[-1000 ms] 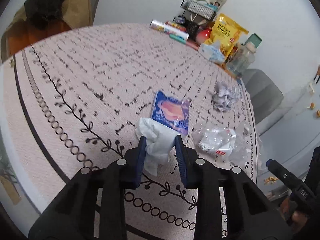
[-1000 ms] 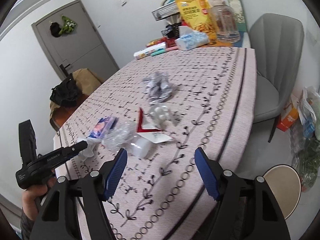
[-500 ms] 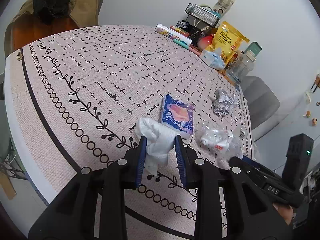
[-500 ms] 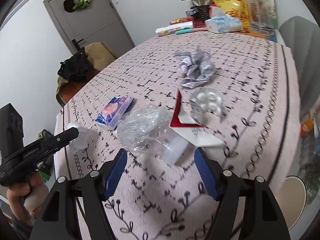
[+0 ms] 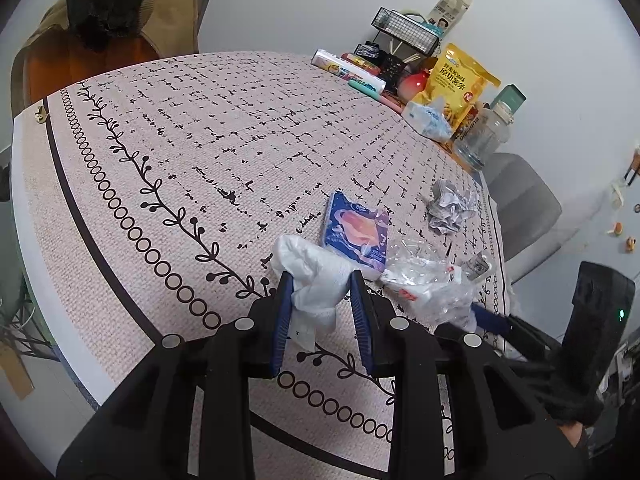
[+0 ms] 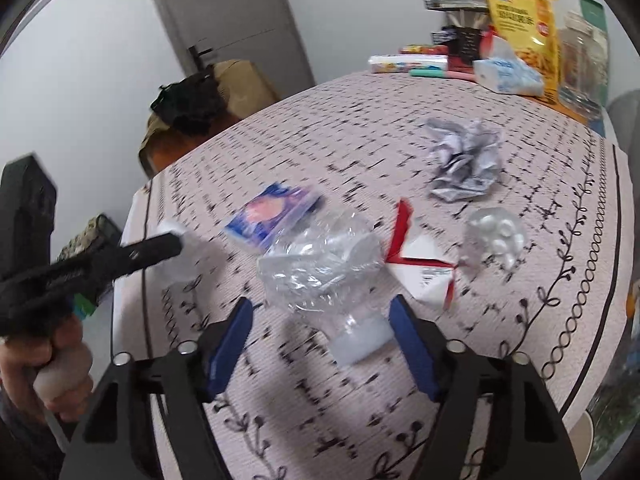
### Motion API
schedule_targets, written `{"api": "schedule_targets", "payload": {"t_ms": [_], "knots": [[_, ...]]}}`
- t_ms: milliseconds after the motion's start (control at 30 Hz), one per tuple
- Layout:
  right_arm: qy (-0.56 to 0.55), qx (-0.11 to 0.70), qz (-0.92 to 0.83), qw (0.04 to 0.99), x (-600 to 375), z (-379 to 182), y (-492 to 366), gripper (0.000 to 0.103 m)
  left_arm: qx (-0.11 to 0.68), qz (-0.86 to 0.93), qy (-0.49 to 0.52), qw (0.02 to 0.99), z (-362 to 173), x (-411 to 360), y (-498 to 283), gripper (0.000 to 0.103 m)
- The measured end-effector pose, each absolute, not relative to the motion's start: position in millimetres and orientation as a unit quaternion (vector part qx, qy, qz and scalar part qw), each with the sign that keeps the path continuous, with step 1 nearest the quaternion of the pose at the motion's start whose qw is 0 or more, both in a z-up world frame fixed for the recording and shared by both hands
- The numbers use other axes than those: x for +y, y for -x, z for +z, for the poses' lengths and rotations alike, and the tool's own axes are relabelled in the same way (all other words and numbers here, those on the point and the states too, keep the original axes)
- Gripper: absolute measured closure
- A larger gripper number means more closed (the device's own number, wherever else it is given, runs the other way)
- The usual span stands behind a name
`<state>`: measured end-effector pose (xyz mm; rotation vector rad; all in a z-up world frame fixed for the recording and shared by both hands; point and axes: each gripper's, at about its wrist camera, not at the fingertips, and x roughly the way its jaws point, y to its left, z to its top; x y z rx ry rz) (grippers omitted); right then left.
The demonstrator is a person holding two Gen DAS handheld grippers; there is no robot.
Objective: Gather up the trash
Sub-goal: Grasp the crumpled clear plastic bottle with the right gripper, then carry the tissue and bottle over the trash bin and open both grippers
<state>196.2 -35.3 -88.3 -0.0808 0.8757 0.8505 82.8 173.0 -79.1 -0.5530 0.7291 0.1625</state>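
Note:
My left gripper (image 5: 321, 280) is shut on a crumpled white tissue wad (image 5: 312, 272), held just above the patterned tablecloth (image 5: 180, 152). A crushed clear plastic bottle (image 6: 320, 260) lies between the blue fingers of my right gripper (image 6: 320, 304). Its jaws are closing, and the pads stand a little off the plastic on both sides. A blue snack wrapper (image 6: 272, 212) lies left of the bottle, and a red and white wrapper (image 6: 420, 268) lies right of it. Farther off are a crumpled paper ball (image 6: 464, 156) and a pill blister pack (image 6: 496, 232).
A yellow snack bag (image 5: 460, 80), a tissue pack (image 5: 426, 118), a clear jar (image 5: 486, 136) and a wire basket (image 5: 404, 32) crowd the table's far end. A grey chair (image 5: 524, 208) stands beyond the right edge. A brown chair with a black garment (image 5: 108, 0) stands far left.
My right gripper has come in over the table until its fingers flank the crushed bottle, and its jaws have narrowed. My left gripper keeps its hold on the white wad.

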Motion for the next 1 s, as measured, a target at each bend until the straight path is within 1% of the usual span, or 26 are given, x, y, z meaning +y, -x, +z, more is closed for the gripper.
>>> {"api": "schedule_targets", "payload": {"t_ms": [33, 67, 100, 333, 667, 1000], "knots": [[0.04, 0.412, 0.401, 0.817, -35, -89, -193, 0.052, 0.352, 0.078, 0.266, 0.894, -79, 172, -83, 0.074], [0.04, 0.416, 0.401, 0.815, -35, -91, -192, 0.064, 0.352, 0.078, 0.266, 0.894, -79, 172, -83, 0.074], [0.04, 0.421, 0.4, 0.813, -36, -93, -191, 0.071, 0.352, 0.076, 0.264, 0.895, -78, 171, -83, 0.074], [0.036, 0.404, 0.4, 0.822, -45, -83, -182, 0.071, 0.346, 0.071, 0.256, 0.9, -70, 162, -83, 0.074], [0.006, 0.337, 0.405, 0.85, -73, -26, -171, 0.071, 0.324, 0.051, 0.238, 0.914, -44, 140, -89, 0.074], [-0.024, 0.32, 0.355, 0.878, -128, -7, -176, 0.071, 0.315, 0.006, 0.214, 0.924, -25, 100, -111, 0.074]]}}
